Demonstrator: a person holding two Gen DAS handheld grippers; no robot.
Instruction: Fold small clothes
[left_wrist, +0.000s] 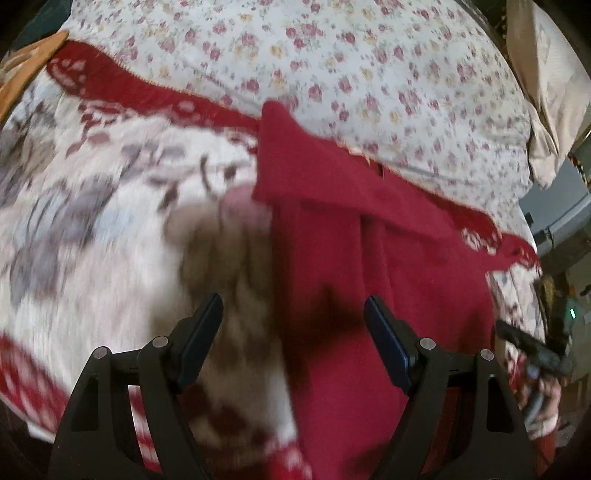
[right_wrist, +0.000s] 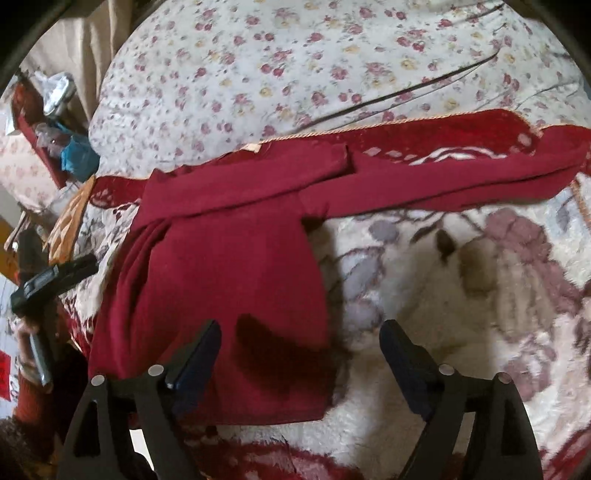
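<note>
A dark red long-sleeved top (right_wrist: 236, 273) lies flat on a fluffy white and red blanket (right_wrist: 443, 295). One sleeve is folded across its upper part and the other sleeve (right_wrist: 461, 177) stretches out to the right. In the left wrist view the top (left_wrist: 369, 258) fills the right half, with a sleeve folded across it. My left gripper (left_wrist: 293, 317) is open and empty just above the top's left edge. My right gripper (right_wrist: 299, 339) is open and empty above the top's lower right edge. The left gripper also shows at the right wrist view's left edge (right_wrist: 51, 280).
The blanket lies on a bed with a floral sheet (right_wrist: 295, 55). A beige curtain (left_wrist: 546, 74) hangs beyond the bed. Cluttered items (right_wrist: 62, 140) and an orange patterned cloth (right_wrist: 70, 221) sit at the bed's left side. The right gripper (left_wrist: 532, 350) shows at the left wrist view's right edge.
</note>
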